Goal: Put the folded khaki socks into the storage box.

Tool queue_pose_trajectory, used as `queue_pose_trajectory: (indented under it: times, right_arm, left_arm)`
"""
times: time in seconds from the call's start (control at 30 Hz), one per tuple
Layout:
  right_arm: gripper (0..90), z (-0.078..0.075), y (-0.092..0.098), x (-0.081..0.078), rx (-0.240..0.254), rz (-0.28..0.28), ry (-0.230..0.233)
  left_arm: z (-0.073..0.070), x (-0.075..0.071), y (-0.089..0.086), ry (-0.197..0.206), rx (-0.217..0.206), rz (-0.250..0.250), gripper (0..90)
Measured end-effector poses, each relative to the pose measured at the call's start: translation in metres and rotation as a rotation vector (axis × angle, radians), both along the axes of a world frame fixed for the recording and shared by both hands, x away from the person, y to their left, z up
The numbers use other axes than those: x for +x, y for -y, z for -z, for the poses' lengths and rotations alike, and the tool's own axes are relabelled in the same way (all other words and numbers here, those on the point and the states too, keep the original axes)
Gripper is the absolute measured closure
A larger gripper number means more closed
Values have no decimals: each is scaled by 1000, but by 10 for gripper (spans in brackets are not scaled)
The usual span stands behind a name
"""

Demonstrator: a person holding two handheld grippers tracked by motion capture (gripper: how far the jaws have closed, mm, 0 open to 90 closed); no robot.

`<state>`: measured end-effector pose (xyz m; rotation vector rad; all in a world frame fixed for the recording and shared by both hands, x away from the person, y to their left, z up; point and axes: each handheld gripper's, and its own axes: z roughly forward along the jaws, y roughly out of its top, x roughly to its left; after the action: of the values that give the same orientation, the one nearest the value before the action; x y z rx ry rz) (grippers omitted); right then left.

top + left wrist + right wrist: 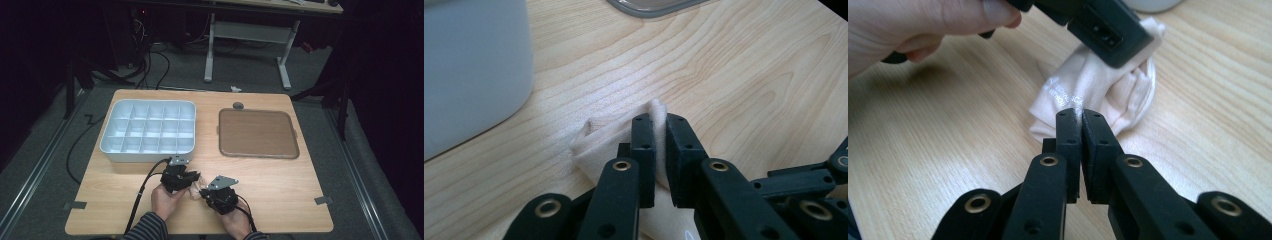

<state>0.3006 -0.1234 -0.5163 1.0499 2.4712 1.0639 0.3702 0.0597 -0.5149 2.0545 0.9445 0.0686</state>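
I see open tabletop [280, 190] along the near edge and toward the right corner. Ahead of my left gripper [192, 179] the compartment tray [148, 128] blocks the far left. The brown tray [258, 133] fills the far right; a bare strip runs between them.

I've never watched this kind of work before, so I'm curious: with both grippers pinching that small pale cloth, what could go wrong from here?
1. Each gripper, the left gripper and the right gripper, holds just a thin edge of the cloth, so a pull could slip it free.
2. The two grippers sit very close together, so they might bump.
3. The divided tray is close behind; a lifted cloth could brush its wall.
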Motion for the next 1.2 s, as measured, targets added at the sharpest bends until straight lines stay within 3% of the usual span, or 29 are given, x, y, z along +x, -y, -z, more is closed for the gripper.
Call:
queue_pose_trajectory:
  times: [0.23, 0.33, 0.57, 0.8, 1.0, 1.07, 1.2]
  right_arm:
    - [874, 9, 3, 2, -11, 5, -20]
    - [873, 9, 4, 3, 5, 11, -24]
    - [871, 11, 5, 4, 35, 30, -33]
    - [869, 12, 4, 5, 53, 38, -36]
    - [866, 13, 3, 4, 64, 44, -40]
    - [865, 13, 3, 4, 63, 41, -35]
    - [864, 13, 2, 4, 61, 43, -35]
  left_arm:
    - [2, 1, 1, 9, -1, 13, 834]
    - [2, -1, 0, 13, -25, 19, 784]
    - [-8, -8, -5, 36, -20, 22, 654]
    - [-15, -18, -17, 74, 8, -40, 552]
    - [-7, -27, -24, 45, 35, -102, 466]
    - [-4, -29, -26, 29, 26, -121, 444]
    - [2, -31, -24, 9, 27, -126, 418]
